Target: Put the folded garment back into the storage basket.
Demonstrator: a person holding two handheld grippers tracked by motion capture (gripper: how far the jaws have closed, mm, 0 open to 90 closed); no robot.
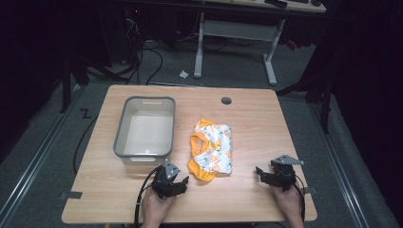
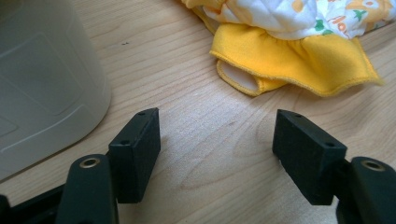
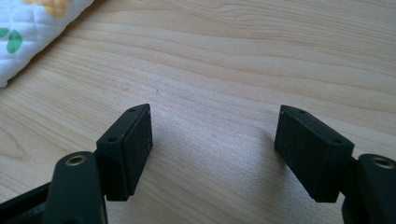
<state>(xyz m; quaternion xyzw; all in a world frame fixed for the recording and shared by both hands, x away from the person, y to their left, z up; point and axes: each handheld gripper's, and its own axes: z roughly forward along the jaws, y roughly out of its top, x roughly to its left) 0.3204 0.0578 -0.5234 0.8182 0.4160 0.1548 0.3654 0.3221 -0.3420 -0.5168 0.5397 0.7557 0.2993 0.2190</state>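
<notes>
Clothing, a small yellow and white garment [image 1: 211, 151], lay at the frame's centre on the table [image 1: 256, 123], right of the grey bin [image 1: 145, 127]. I judged nothing was started; next I needed to reach it. My left gripper [image 1: 172, 183] and right gripper [image 1: 268, 175] sat low, both wide open, empty.

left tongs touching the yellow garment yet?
Apart. The left gripper view shows the left tongs open over bare table, with a strip of wood between the jaw tips and the garment's yellow hem.
</notes>
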